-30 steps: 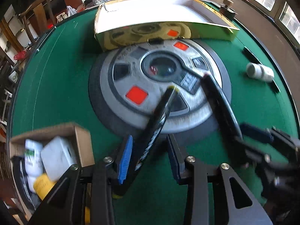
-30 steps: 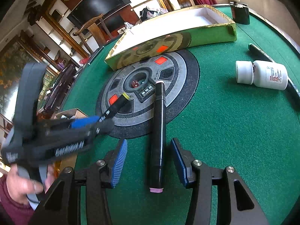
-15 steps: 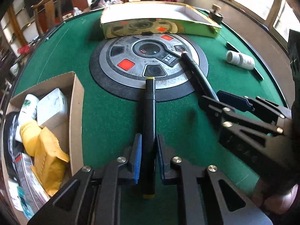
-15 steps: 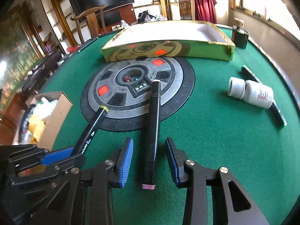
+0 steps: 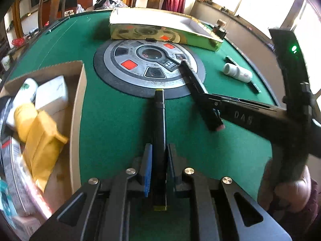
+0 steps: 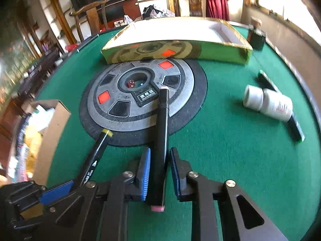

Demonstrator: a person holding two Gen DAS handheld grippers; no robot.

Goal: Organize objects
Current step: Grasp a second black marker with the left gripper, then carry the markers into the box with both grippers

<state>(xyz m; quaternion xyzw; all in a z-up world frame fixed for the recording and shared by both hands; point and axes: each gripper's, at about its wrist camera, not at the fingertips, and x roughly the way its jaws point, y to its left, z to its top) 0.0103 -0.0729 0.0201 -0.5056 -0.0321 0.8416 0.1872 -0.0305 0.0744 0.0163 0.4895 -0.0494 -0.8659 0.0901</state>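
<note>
Left wrist view: the left gripper [image 5: 158, 172] has just clamped onto the yellow-capped marker [image 5: 159, 132], which lies mid-surface, its tip at the round centre console [image 5: 149, 70]. The cardboard box [image 5: 77, 104] at the left edge looks its likely home.

Right wrist view: the right gripper [image 6: 159, 172] has likewise pinched the pink-capped marker [image 6: 161, 132]. A white bottle [image 6: 268, 104] waits toward the right edge; nothing blocks either lift.

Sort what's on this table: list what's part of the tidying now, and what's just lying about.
In hand:
left gripper, shut on yellow-capped marker
right gripper, shut on pink-capped marker
cardboard box, likely destination

Lying about:
white bottle
gold box
round centre panel
</note>
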